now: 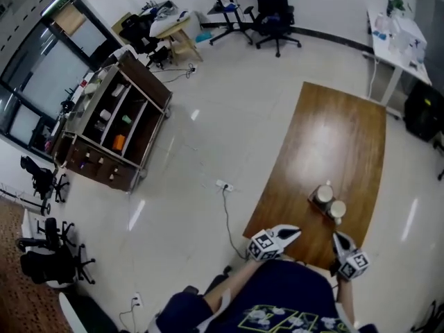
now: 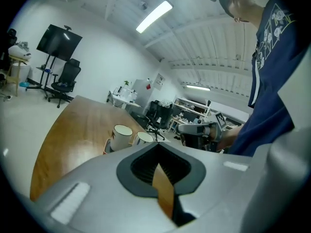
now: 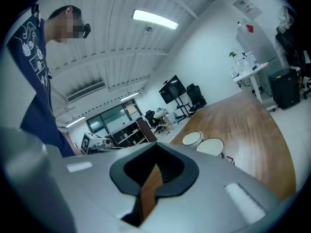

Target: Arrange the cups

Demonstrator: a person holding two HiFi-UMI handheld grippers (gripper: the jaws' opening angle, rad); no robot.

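Two white cups (image 1: 324,194) (image 1: 338,209) stand side by side on a small dark base near the front of the long wooden table (image 1: 326,137). The left gripper view shows the pair of cups (image 2: 120,136) (image 2: 143,138) just ahead, and the right gripper view shows those cups (image 3: 192,138) (image 3: 210,146) from the other side. My left gripper (image 1: 297,232) is shut and empty, held over the table's near left corner. My right gripper (image 1: 336,236) is also shut and empty, close in front of the cups. Each gripper faces the other across the cups: right gripper (image 2: 199,128), left gripper (image 3: 95,142).
A dark shelf cabinet (image 1: 114,127) stands on the floor at the left. A power strip (image 1: 223,184) with its cable lies beside the table. Office chairs (image 1: 275,16) and a white desk (image 1: 395,37) are at the back. My own body fills the near edge.
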